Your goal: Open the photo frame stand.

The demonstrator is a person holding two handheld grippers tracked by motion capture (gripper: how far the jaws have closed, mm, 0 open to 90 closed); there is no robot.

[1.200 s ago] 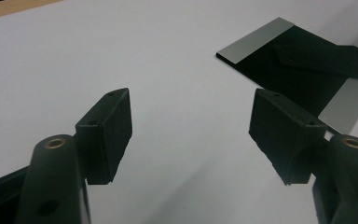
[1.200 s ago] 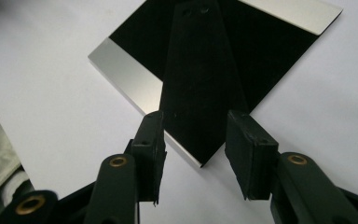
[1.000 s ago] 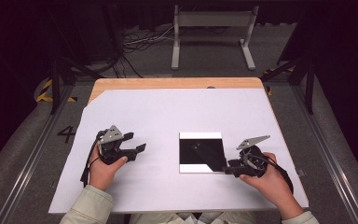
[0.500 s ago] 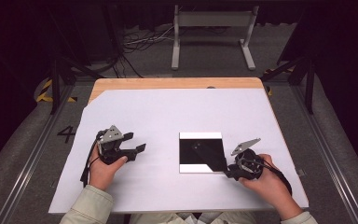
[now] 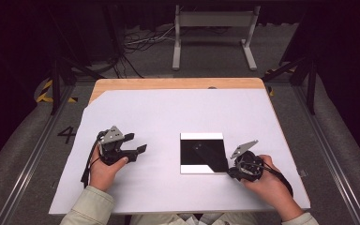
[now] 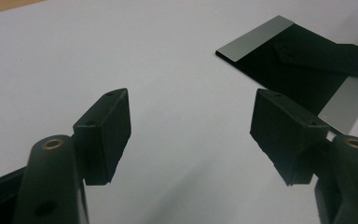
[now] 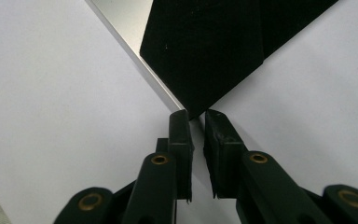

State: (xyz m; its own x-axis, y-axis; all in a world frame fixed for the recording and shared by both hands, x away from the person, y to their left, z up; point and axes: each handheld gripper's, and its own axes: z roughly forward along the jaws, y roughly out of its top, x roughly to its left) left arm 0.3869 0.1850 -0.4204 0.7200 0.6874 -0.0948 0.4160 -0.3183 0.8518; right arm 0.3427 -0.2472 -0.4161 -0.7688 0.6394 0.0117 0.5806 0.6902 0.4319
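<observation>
A black sheet (image 5: 201, 152) lies on a square pale plate (image 5: 201, 136) right of the table's middle; pale strips show along its far and near edges. A diagonal crease or edge crosses the black sheet. My right gripper (image 5: 231, 172) sits at the sheet's near right corner. In the right gripper view its jaws are almost together, with the corner tip of the black sheet (image 7: 205, 46) between the right gripper's (image 7: 196, 120) pads. My left gripper (image 5: 135, 143) rests open on the white paper to the left, holding nothing. The left gripper (image 6: 191, 107) faces the black sheet (image 6: 303, 65).
White paper (image 5: 168, 112) covers most of the wooden table (image 5: 168, 83). A metal stand (image 5: 213, 21) and cables lie on the floor beyond the far edge. Dark rails run along both sides of the table.
My right gripper has slid a little left and nearer, tilting down onto the sheet's near right corner. The left gripper has stayed where it was.
</observation>
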